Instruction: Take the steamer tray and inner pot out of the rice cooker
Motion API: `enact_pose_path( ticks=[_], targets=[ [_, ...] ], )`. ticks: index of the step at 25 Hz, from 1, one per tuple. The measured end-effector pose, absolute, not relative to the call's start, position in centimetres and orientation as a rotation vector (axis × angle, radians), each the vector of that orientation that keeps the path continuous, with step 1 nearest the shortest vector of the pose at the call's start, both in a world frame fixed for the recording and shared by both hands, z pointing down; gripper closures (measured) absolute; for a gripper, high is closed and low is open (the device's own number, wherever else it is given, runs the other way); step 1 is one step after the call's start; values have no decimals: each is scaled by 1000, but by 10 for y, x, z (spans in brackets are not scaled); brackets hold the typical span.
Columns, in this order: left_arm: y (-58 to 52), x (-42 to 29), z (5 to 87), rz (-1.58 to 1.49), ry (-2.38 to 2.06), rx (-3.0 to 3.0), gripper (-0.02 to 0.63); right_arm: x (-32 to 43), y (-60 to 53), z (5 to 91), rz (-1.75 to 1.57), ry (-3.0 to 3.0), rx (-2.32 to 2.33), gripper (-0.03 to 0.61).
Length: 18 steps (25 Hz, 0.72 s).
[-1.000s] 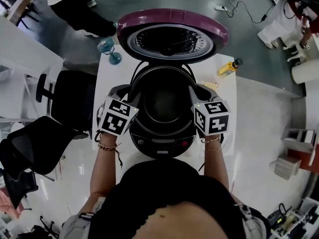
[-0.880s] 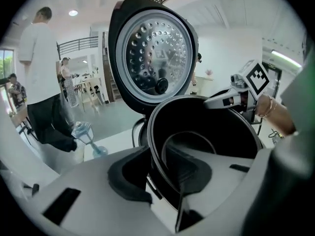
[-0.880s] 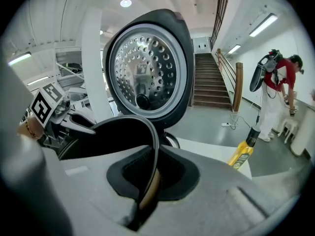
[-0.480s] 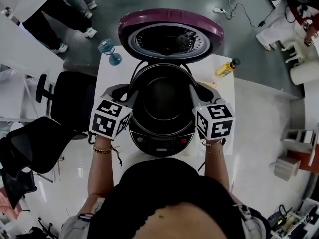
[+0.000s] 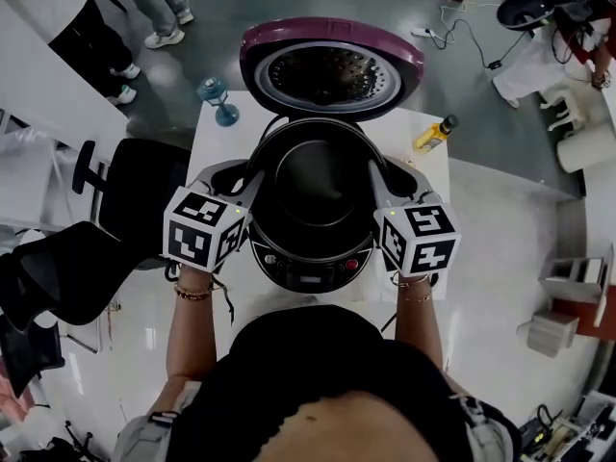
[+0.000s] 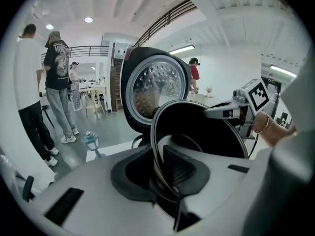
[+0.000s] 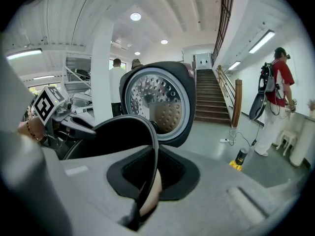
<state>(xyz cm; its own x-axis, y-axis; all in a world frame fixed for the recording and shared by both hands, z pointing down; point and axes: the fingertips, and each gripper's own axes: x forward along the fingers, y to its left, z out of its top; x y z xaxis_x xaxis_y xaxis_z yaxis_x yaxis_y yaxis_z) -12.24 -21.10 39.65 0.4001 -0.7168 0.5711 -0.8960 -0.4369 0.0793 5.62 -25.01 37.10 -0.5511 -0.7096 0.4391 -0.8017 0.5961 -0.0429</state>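
The inner pot (image 5: pixel 313 186) sits in the rice cooker (image 5: pixel 310 266) on the table (image 5: pixel 210 147). The lid (image 5: pixel 332 70) stands behind it, and a bottle (image 5: pixel 433 135) lies at its right.

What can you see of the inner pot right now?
The inner pot is a round, deep, black bowl with a thin rim; it looks like dark-coated metal and appears empty. It is upright over the cooker body, in front of the open lid. The left gripper, jaws closing, and the right gripper pinch its rim on opposite sides.
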Motion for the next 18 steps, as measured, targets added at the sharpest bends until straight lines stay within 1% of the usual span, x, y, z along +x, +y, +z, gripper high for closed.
enact_pose_path(
  ticks=[12,18],
  targets=[
    [-185,-126,351,546,-1482,2342,558,52,-228,328,240,-2542,1226,554],
    [-169,-136,323,442,-1566,2356,565,40,-216,299,148,-2603,1201,554]
  ],
)
